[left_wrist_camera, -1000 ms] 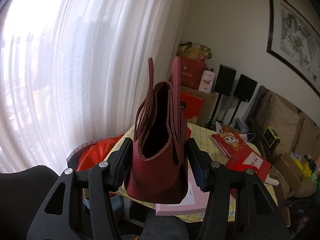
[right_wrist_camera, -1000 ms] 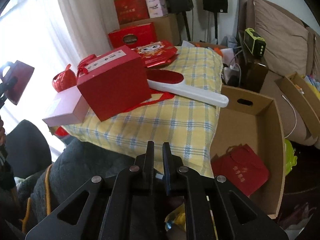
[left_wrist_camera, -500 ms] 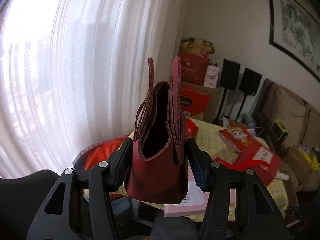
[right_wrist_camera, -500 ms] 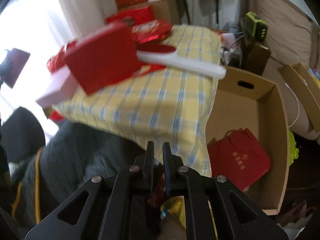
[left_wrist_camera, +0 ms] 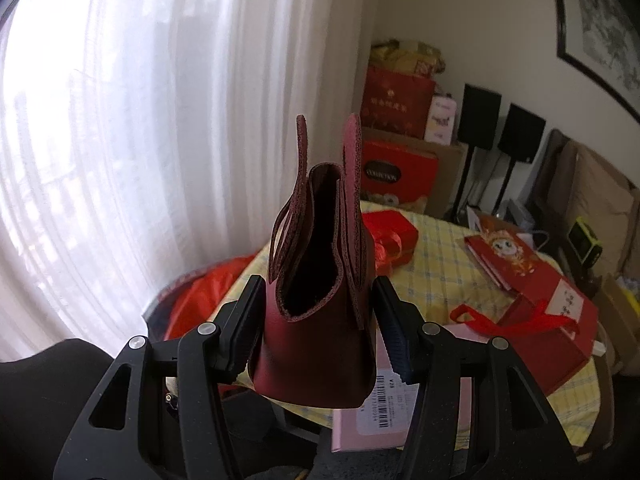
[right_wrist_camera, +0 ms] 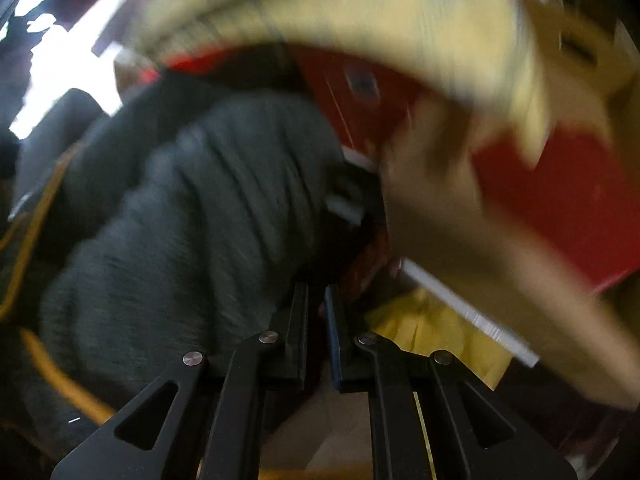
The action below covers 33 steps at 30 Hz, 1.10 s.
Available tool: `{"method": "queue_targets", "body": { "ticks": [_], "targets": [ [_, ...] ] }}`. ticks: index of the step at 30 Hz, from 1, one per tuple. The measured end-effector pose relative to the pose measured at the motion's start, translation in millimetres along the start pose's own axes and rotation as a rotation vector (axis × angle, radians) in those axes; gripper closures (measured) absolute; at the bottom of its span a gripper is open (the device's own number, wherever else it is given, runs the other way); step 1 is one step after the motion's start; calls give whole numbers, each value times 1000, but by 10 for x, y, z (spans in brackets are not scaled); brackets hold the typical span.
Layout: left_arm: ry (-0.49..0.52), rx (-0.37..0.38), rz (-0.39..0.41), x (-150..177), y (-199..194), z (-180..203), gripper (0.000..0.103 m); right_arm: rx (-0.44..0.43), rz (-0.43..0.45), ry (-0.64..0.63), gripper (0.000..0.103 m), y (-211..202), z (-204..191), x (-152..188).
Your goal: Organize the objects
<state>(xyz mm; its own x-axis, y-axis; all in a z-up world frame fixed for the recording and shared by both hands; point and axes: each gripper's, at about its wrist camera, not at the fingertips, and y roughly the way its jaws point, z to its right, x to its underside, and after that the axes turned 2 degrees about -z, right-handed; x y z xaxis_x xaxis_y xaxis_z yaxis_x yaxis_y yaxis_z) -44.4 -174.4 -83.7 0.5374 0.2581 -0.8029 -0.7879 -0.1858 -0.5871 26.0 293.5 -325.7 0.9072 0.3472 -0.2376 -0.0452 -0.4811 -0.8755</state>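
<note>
My left gripper (left_wrist_camera: 318,308) is shut on a small dark red leather bag (left_wrist_camera: 316,320), held upright with its two handles pointing up, above the near edge of a table with a yellow checked cloth (left_wrist_camera: 440,272). A pink box (left_wrist_camera: 368,420) lies below the bag. In the blurred right wrist view my right gripper (right_wrist_camera: 317,292) is shut with nothing between its fingers, pointing steeply down beside a dark grey knitted sleeve (right_wrist_camera: 192,216) and the corner of a cardboard box (right_wrist_camera: 480,240). The yellow cloth's edge (right_wrist_camera: 320,12) hangs overhead there.
On the table lie a red gift box with ribbon (left_wrist_camera: 548,320), a flat red cartoon package (left_wrist_camera: 504,252) and a small red box (left_wrist_camera: 388,236). Red boxes (left_wrist_camera: 396,104), two black speakers (left_wrist_camera: 500,124) and a sofa stand behind. Yellow paper (right_wrist_camera: 432,328) lies under the right gripper.
The right gripper dropped fast from above the table to below its edge, tilting down. The left gripper with the bag sank a little and shifted, showing more of the tabletop.
</note>
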Motion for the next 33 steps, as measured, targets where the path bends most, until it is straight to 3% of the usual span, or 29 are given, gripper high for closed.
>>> {"method": "queue_targets", "body": {
  "ticks": [3,8,11,14,20,21,25,26,27,29,33],
  "targets": [
    [15,8,-13,40,124,115,51,-6,-75,36,93,349,134,73],
    [24,14,-7,61,222,193,51,195,38,-143,87,539,-91,-39],
    [30,5,3,20,204,173,51,211,69,-274,88,713,-310,-95],
    [14,-5,14,-19,180,96,51,104,8,-211,98,973,-222,-126],
    [-13,-8,18,-30,189,-41,51,34,-120,-151,96,1609,-12,-113],
    [-14,-9,17,-28,200,-57,51,58,-175,-132,90,1829,54,-146],
    [-29,-8,8,-2,253,-144,51,161,-364,-109,90,2639,267,-264],
    [-30,-12,7,0,262,-163,51,166,-403,-44,88,2894,367,-326],
    [-29,-16,8,2,265,-181,51,155,-438,21,71,3094,468,-393],
    [-30,-25,13,-4,269,-221,51,135,-457,125,51,3450,556,-479],
    [-40,-28,17,1,289,-279,51,168,-387,390,19,3858,796,-589]
  ]
}}
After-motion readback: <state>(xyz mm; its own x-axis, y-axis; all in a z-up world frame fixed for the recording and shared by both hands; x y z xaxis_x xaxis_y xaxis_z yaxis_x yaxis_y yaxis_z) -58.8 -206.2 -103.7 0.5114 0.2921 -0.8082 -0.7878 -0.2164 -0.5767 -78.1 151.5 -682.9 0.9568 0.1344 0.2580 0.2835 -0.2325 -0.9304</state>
